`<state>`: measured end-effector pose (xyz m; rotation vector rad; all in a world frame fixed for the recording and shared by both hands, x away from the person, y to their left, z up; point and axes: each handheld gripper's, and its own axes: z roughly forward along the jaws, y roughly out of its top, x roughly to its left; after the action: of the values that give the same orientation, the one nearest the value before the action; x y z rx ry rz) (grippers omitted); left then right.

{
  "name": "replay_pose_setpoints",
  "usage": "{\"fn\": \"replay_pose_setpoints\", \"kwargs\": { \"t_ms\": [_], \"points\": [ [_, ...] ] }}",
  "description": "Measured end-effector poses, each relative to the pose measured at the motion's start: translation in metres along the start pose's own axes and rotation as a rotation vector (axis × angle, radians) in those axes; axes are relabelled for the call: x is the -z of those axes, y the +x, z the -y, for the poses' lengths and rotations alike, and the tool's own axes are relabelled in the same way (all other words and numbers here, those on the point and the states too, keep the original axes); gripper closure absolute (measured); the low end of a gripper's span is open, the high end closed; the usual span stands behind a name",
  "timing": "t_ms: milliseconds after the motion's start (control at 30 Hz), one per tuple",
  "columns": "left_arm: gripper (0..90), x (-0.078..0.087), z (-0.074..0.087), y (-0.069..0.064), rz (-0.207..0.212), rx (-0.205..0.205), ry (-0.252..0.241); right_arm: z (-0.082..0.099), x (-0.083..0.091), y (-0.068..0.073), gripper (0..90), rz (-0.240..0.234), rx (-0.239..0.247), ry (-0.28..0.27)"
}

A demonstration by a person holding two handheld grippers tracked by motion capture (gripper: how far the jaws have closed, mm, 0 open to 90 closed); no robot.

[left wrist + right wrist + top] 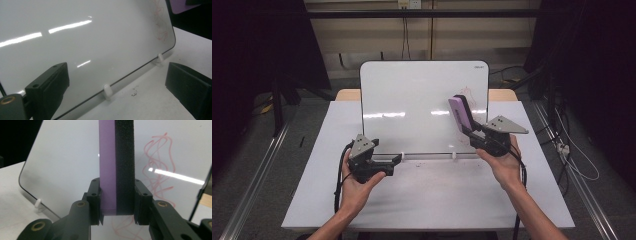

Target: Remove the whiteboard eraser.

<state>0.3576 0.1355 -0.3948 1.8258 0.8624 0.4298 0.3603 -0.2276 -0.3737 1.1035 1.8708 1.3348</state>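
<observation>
Table (312, 200): flat, matte white top, with a few dark specks of dust near the board's foot.
Whiteboard (412, 100): glossy white panel with rounded corners and a thin dark rim, leaning back on the table; its lower edge rests on small white pegs (107, 90). Ceiling lights streak across its sheen.
Red scribble (157, 165): looping marker lines on the board's right part, faint and partly smeared; this looks like the mark to be wiped off.
Eraser (460, 114): a long block, smooth lilac plastic back bonded to a coarse black felt pad. It stands tilted up in front of the board, just beside the scribble; I cannot tell whether the felt touches the surface yet.
Right gripper (472, 134): clamped on the eraser's lower end, one jaw on the lilac side and one on the felt side, as the right gripper view shows.
Left gripper (396, 160): jaws spread wide with nothing between them, low at the board's bottom edge.
Step in hand, as I judge it: bringing the eraser to the scribble.
Doing it well: turn the felt face flat to the board, not an edge. Press evenly and only lightly, since the board merely leans. Stroke over the whole scribble, and let the left gripper steady the lower edge if the board shifts.
</observation>
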Motion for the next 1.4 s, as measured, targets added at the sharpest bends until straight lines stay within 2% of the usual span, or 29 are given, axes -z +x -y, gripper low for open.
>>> {"fn": "replay_pose_setpoints", "kwargs": {
  "t_ms": [67, 100, 200, 333, 433, 533, 667, 933, 1000, 1167, 1267, 1333, 1400],
  "points": [
    [4.6, -0.002, -0.003, -0.002, 0.027, 0.004, -0.005, 0.005, -0.001, 0.004, 64.7, -0.017, -0.009, 0.003],
    [4.3, -0.002, -0.005, -0.003, 0.039, -0.001, -0.01, 0.009, -0.003, 0.008, 64.8, -0.037, -0.013, 0.002],
    [3.7, -0.005, -0.011, -0.008, 0.061, -0.021, -0.019, 0.012, -0.004, 0.013, 64.8, -0.053, -0.014, -0.004],
    [3.6, -0.009, -0.016, -0.01, 0.068, -0.028, -0.02, 0.013, -0.005, 0.021, 64.8, -0.077, -0.026, -0.018],
    [3.7, -0.012, -0.018, -0.011, 0.075, -0.008, -0.031, 0.015, -0.006, 0.024, 64.7, -0.093, -0.029, -0.021],
    [3.9, -0.015, -0.021, -0.012, 0.069, -0.009, -0.041, 0.018, -0.007, 0.027, 64.7, -0.111, -0.038, -0.019],
    [4.2, -0.017, -0.025, -0.014, 0.078, -0.006, -0.05, 0.021, -0.01, 0.033, 64.7, -0.138, -0.027, -0.014],
    [4.2, -0.026, -0.036, -0.023, 0.111, -0.03, -0.058, 0.03, -0.015, 0.043, 64.7, -0.17, -0.052, -0.054],
    [4.7, -0.026, -0.04, -0.026, 0.102, -0.038, -0.075, 0.033, -0.015, 0.046, 64.7, -0.181, -0.063, -0.07],
    [5.3, -0.027, -0.046, -0.03, 0.114, -0.02, -0.095, 0.038, -0.018, 0.052, 64.7, -0.202, -0.056, -0.074],
    [6.5, -0.028, -0.046, -0.031, 0.131, -0.007, -0.093, 0.039, -0.019, 0.055, 64.7, -0.205, -0.059, -0.084],
    [7.6, -0.027, -0.045, -0.03, 0.131, -0.009, -0.087, 0.041, -0.02, 0.057, 64.7, -0.215, -0.066, -0.09],
    [8.6, -0.026, -0.043, -0.029, 0.132, 0.006, -0.098, 0.045, -0.021, 0.059, 64.7, -0.223, -0.07, -0.09]
  ]
}}
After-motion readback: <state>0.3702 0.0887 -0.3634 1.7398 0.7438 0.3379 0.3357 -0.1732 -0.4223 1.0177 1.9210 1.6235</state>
